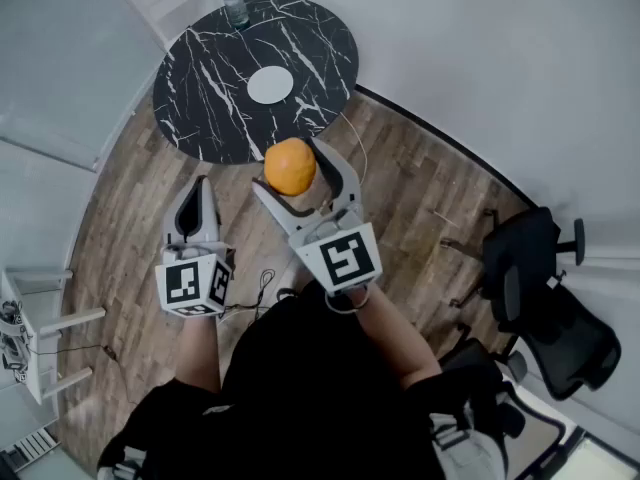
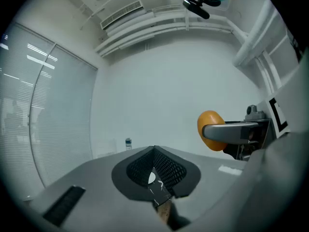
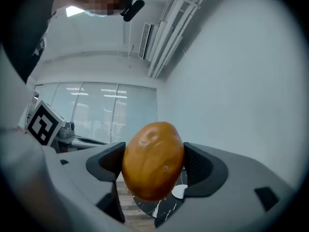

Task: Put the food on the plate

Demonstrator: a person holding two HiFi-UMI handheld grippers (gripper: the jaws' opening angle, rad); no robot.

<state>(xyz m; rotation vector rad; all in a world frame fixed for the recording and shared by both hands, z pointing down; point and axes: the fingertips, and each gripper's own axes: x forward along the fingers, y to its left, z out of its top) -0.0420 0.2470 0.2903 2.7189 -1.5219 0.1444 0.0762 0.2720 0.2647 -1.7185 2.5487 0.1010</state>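
Note:
An orange-brown rounded piece of food [image 1: 290, 166] is clamped between the pads of my right gripper [image 1: 288, 168], held in the air over the wooden floor just short of the round black marble table [image 1: 215, 88]. In the right gripper view the food [image 3: 153, 161] fills the gap between both pads. A small white plate [image 1: 270, 85] lies bare at the table's middle, beyond the food. My left gripper [image 1: 197, 190] hangs lower left of the food, jaws together with nothing in them. The left gripper view shows the food [image 2: 212, 129] off to its right.
A water bottle [image 1: 233, 1] stands at the table's far edge. A black office chair [image 1: 545, 293] sits to the right, a white stand [image 1: 35, 343] at the far left, and a thin cable [image 1: 265, 283] on the floor near the person's legs.

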